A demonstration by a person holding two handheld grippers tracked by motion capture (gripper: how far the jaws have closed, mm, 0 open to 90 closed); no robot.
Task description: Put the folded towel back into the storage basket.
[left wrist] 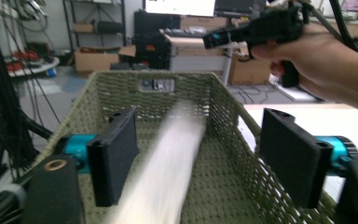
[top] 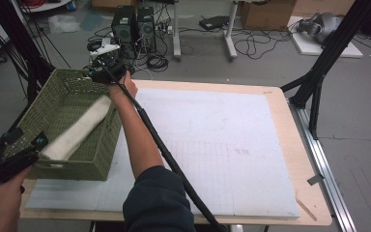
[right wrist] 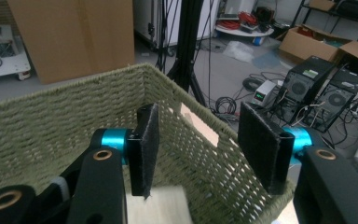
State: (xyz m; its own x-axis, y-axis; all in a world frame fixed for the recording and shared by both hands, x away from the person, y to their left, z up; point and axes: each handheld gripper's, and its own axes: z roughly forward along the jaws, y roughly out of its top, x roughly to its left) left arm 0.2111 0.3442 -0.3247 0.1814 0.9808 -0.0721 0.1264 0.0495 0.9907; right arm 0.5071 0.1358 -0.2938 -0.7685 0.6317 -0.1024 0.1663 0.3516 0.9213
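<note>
At far left of the bench [top: 280, 121], lying slantwise inside the green basket [top: 72, 162]: a white roll [top: 77, 131]. Holding the left claw [top: 41, 142] wide open at lower left, straddling the roll's near end without pressing on it. Keeping the right claw [top: 96, 77] parted too at upper left, gripping nothing, hanging over the far end right by the woven wall. Risking a pinch on that wall instead of the roll, so dragging or tipping the basket toward the bench edge. Also risking a soft roll sagging or slipping out if squeezing just one end.
</note>
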